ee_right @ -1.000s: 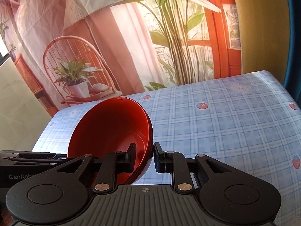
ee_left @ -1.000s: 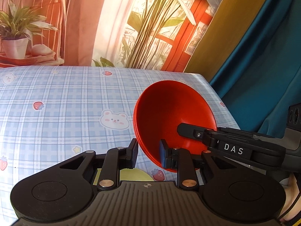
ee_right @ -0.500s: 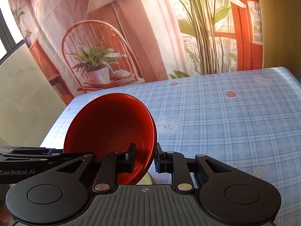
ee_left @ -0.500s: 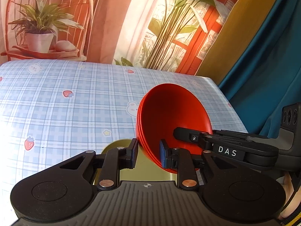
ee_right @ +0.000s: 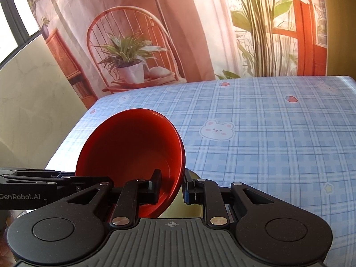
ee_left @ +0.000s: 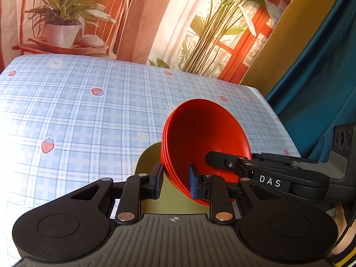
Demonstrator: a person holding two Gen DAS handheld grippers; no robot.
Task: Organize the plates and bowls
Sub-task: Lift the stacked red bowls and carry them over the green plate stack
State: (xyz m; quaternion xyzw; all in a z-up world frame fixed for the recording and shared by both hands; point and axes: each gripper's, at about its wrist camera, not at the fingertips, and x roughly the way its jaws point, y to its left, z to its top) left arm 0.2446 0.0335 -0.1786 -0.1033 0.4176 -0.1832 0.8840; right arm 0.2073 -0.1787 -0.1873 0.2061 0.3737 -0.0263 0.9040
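Left wrist view first: the left gripper [ee_left: 174, 181] has its two fingers pinched on the rim of a stack of red bowls [ee_left: 204, 138], one pad outside the wall and the blue pad inside. You can count a few nested rims along the stack's left edge. The stack is tipped way over, so the opening faces right and a bit toward the camera, and the bottoms point left toward the middle of the table [ee_left: 77, 115]. It sits over the table's near right part, above a yellow-green plate [ee_left: 151, 162] that peeks out underneath. I can't tell if the bowls touch the plate. The right gripper comes in from the right, its arm lying across the bowl mouth, with "DAS" in white letters on it.

Right wrist view: the right gripper [ee_right: 171, 187] is closed down on the opposite rim of the same red bowls [ee_right: 133, 146], left finger inside and right finger outside. From here the opening faces left and up, near the table's left edge. A sliver of the yellow-green plate [ee_right: 189, 209] shows just below the fingers. The left gripper pokes in from the left edge, labelled "GenRobot.AI". The tablecloth [ee_right: 267, 144] is blue plaid with bears and strawberries.
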